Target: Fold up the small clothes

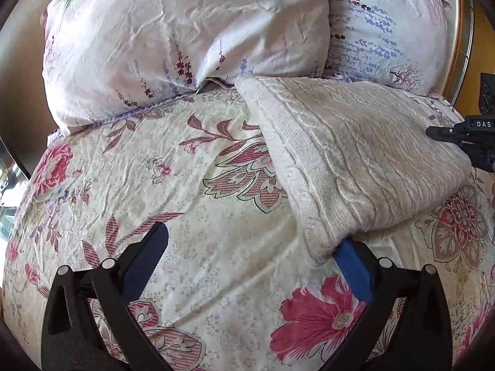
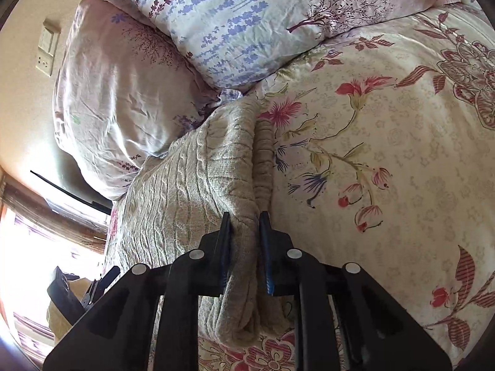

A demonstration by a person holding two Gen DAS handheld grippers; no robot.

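A cream cable-knit sweater (image 1: 355, 160) lies folded on the floral bedspread (image 1: 191, 191), right of centre in the left wrist view. My left gripper (image 1: 250, 244) is open and empty; its right fingertip (image 1: 349, 253) touches the sweater's near corner. My right gripper (image 2: 246, 225) is shut on the folded edge of the sweater (image 2: 191, 191), with the thick fold pinched between its pads. The right gripper also shows at the far right edge in the left wrist view (image 1: 448, 133).
Two floral pillows (image 1: 185, 37) (image 1: 386, 31) lie at the head of the bed, just behind the sweater. A wall with a switch plate (image 2: 48, 49) and a bright window (image 2: 40, 247) are to the left in the right wrist view.
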